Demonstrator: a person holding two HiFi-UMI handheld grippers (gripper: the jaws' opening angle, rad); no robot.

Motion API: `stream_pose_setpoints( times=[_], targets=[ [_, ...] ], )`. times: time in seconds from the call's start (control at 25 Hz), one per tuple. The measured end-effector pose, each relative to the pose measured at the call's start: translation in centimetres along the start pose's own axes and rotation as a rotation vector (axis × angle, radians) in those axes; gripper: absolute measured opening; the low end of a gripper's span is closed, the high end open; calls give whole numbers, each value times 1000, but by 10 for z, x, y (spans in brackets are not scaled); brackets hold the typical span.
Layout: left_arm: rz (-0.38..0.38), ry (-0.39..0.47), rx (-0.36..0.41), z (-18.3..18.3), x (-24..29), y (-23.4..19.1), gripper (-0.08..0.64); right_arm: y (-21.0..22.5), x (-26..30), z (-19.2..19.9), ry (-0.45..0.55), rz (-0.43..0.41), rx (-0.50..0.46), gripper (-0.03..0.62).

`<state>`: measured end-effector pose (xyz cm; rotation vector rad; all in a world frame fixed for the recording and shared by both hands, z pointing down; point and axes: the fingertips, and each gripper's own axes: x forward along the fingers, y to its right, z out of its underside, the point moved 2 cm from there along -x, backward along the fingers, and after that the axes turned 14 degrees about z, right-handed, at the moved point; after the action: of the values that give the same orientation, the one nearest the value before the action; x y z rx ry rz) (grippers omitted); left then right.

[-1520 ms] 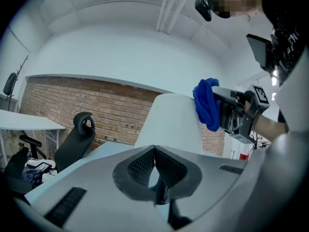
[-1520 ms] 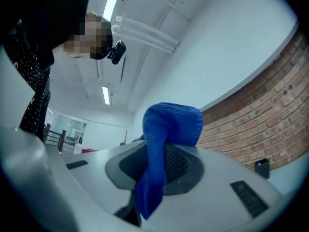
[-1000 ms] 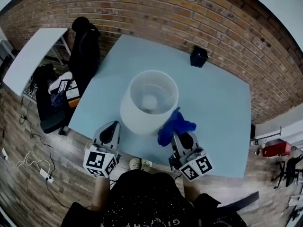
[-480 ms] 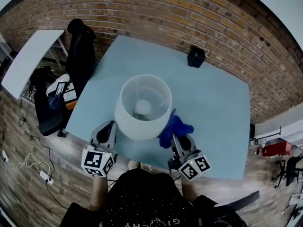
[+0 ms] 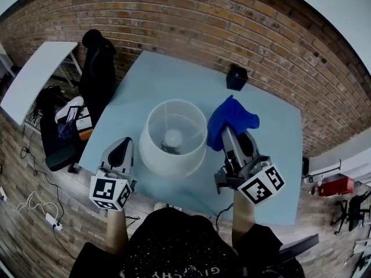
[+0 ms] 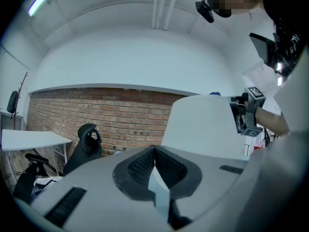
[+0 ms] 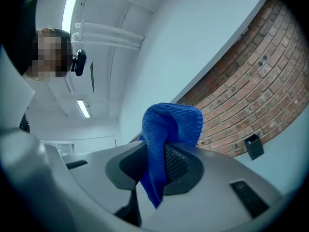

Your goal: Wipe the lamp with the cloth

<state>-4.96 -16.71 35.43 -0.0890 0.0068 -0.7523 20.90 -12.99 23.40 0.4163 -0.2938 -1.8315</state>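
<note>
A white lamp with a round open shade stands in the middle of the pale blue table; its bulb shows inside the shade. My right gripper is raised to the right of the shade, shut on a blue cloth that bunches above its jaws. The cloth hangs between the jaws in the right gripper view. My left gripper sits low at the shade's left, jaws closed with nothing between them. The lamp shade fills the right of the left gripper view.
A small black box stands at the table's far edge by the brick wall. A black office chair and a white side table are to the left. Cables lie on the wooden floor.
My right gripper has lifted with the cloth from low at the shade's front right to high beside its right rim. The left gripper moved slightly left and lower.
</note>
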Motion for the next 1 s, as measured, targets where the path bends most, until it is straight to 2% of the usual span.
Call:
stream_pose_setpoints(
  times=[0.28,0.68,1.0],
  targets=[
    [-19,-3,-8,1,1,-7,11,22,26,38,-117,32,22,74],
    [-44,-30,-21,10,12,-12,11,78,42,101,-323,123,-6,74],
    [-65,-40,-26,18,20,-17,11,100,44,123,-399,129,27,74]
  ],
)
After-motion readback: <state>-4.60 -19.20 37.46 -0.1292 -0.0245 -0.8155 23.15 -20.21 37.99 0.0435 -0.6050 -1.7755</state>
